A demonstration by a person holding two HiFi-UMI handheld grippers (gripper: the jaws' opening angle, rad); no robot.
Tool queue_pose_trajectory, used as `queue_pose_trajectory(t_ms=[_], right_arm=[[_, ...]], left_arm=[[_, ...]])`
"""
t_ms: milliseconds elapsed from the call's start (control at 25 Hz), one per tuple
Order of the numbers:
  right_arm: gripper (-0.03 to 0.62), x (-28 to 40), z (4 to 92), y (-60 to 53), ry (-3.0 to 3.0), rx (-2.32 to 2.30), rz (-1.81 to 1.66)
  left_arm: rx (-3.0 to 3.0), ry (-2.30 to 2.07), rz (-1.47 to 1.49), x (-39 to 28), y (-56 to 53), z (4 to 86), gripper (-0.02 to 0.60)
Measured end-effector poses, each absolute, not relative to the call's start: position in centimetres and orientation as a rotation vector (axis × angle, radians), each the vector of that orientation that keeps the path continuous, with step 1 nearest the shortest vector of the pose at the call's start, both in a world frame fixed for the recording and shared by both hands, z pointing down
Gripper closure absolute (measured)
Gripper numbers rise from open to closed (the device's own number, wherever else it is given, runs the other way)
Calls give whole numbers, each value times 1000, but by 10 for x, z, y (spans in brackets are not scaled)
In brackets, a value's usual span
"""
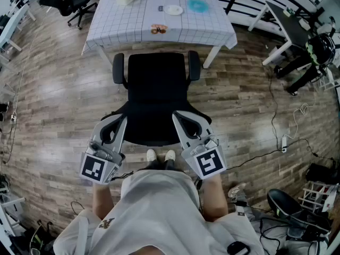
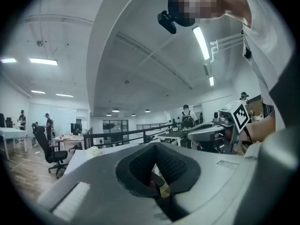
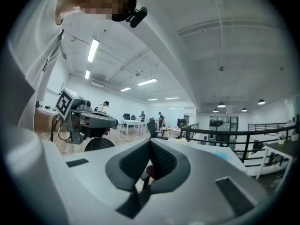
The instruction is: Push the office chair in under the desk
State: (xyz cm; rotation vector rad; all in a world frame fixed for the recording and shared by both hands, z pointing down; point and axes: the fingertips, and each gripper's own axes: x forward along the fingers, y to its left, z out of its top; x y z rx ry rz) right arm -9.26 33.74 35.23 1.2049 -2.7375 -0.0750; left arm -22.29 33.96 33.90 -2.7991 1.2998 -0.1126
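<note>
L claw (image 1: pixel 122 120), R claw (image 1: pixel 177 117) shut at office chair (image 1: pixel 155 89) back edge; seat front just beside desk (image 1: pixel 133 33) edge.

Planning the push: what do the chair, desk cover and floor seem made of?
Office chair: matte black, likely fabric upholstery with plastic armrests; no sheen. Desk cover: white gridded cloth, its edges hanging limp. Floor: grey-brown planks with a slight sheen; wood or laminate, can't tell.

The office chair (image 1: pixel 156 94) stands just in front of the bench (image 1: pixel 212 25). At the chair's back, the left gripper (image 1: pixel 122 120) is on its left side and the right gripper (image 1: pixel 178 117) on its right.
</note>
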Motion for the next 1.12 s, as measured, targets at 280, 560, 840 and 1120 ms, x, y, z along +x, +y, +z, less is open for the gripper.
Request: queue_pose_trajectory(t_ms=[280, 560, 840, 1120], right_arm=[[591, -90, 351, 336, -2738, 1225, -86], [591, -89, 350, 340, -2752, 1210, -96], [584, -78, 351, 352, -2741, 1145, -118], [542, -69, 354, 361, -2717, 1093, -135]], left_arm=[[-2801, 1290, -123, -220, 340, 339, 578], [-2788, 1228, -141, -217, 343, 337, 578], [-2795, 1111, -225, -214, 353, 342, 565], [-2797, 1014, -243, -211, 359, 340, 528]])
